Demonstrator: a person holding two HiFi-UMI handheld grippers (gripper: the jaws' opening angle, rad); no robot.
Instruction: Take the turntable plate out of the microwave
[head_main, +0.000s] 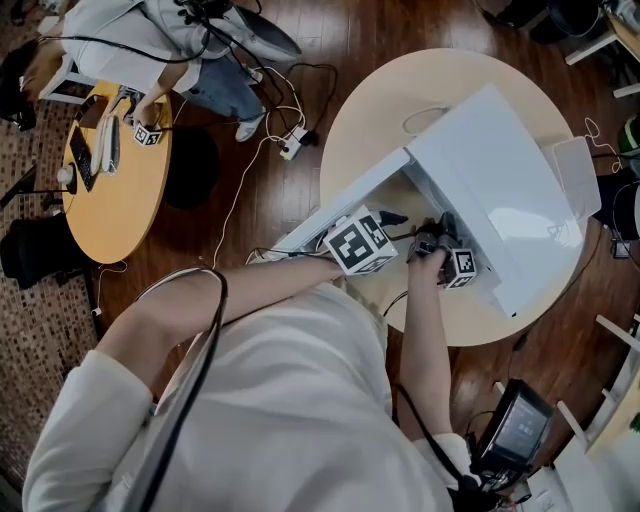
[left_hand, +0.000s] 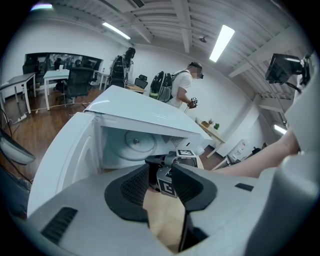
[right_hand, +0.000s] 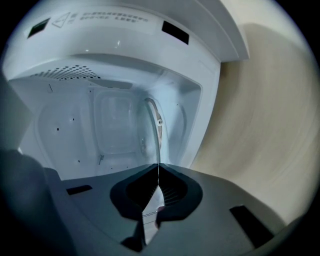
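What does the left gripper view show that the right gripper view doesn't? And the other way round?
Only the left gripper view: the right gripper at the open microwave, the turntable plate as a round disc, the left gripper open and empty, and a person with a backpack behind. Only the right gripper view: the plate edge-on, its rim pinched in that gripper's shut jaws, and a printed label. Both: the white microwave and the plate.

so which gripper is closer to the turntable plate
Right. The right gripper is shut on the rim of the turntable plate inside the microwave; the left gripper hangs open outside the cavity, short of the plate.
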